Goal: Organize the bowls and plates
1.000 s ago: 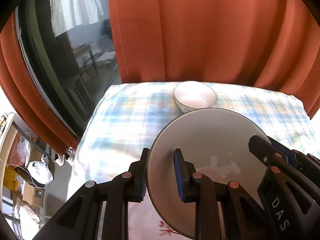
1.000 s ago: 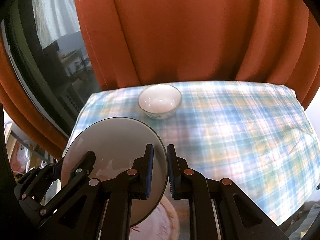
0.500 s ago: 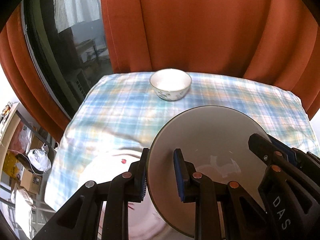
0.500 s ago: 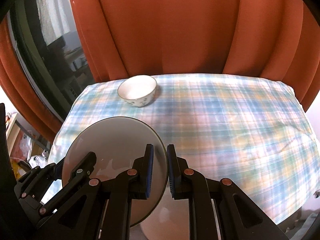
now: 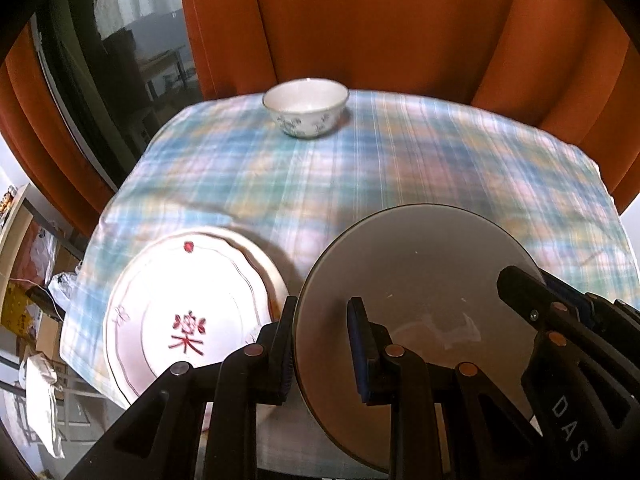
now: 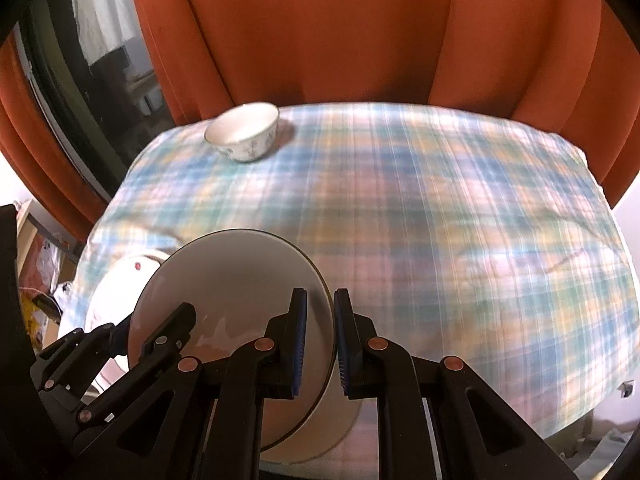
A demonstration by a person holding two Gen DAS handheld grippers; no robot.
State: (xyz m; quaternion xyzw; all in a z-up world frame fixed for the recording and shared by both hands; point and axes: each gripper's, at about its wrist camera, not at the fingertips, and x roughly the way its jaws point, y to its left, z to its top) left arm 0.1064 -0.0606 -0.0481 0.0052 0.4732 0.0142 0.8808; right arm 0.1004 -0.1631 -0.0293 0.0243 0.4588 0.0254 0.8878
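Grey plate (image 5: 416, 280): round, smooth, matt grey with a thin dark rim, held tilted above the near part of the table, one edge in each gripper.
Left gripper (image 5: 320, 344): black plastic arms with blue ribbed pads, clamped tight on the plate's left edge.
Right gripper (image 6: 320, 340): same build, pinching the plate's right edge (the rim runs straight between the two pads).
White plate (image 5: 188, 312): glossy, with a wavy scalloped rim, thin grey line, red flower-like motif in the middle and a small red mark near the far rim; it lies flat at the table's near left corner, just left of the grey plate and partly under it in the right wrist view.
Bowl (image 5: 305, 107): small, round, glazed white inside, blue-grey sprig pattern outside; it stands upright at the far edge of the table, well apart from both plates.
Tablecloth (image 5: 440, 160): soft woven check in pale blue, green, peach and white, lightly creased.
Curtain (image 5: 360, 20): heavy rust-orange cloth in deep vertical folds behind the table.
Window (image 5: 120, 60): dark reflective glass at far left.
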